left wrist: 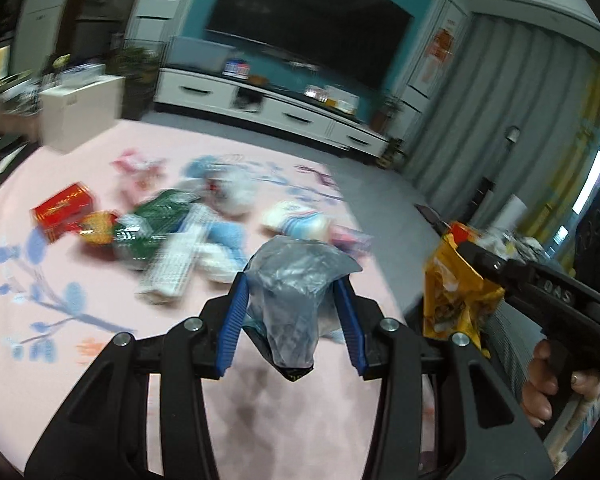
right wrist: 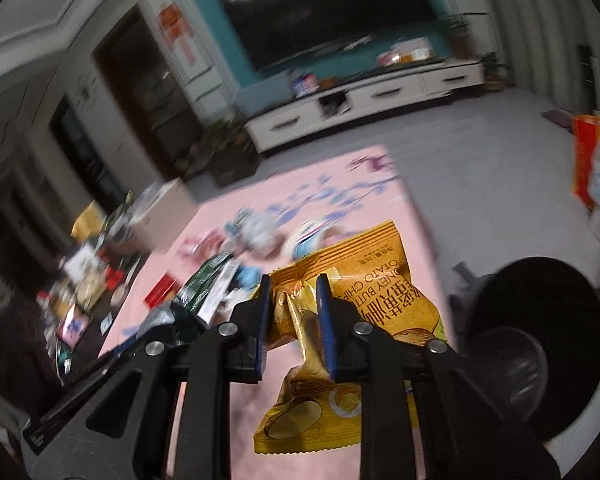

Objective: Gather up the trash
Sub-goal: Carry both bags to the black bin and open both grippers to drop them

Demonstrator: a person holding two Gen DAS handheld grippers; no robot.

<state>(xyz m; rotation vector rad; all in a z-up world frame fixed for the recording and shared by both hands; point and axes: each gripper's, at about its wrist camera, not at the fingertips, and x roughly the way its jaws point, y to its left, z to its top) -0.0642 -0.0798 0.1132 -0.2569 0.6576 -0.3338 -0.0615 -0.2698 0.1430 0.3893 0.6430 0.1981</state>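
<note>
Left gripper [left wrist: 292,300]: clamped on grey plastic bag [left wrist: 292,280]. Right gripper [right wrist: 292,312]: pinching yellow chip packet [right wrist: 340,320]. I would keep both grips firm until over the black bin [right wrist: 540,360].

Two claws [left wrist: 294,312] [right wrist: 293,320], one television [left wrist: 308,36].

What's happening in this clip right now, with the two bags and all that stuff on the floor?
A person is collecting trash from a pink mat with two tools. The left hand-held gripper is shut on a crumpled clear plastic bag, lifted off the mat. The right hand-held gripper is shut on a yellow potato chip bag. More wrappers and boxes lie scattered on the mat. A black bin sits at the right.
</note>
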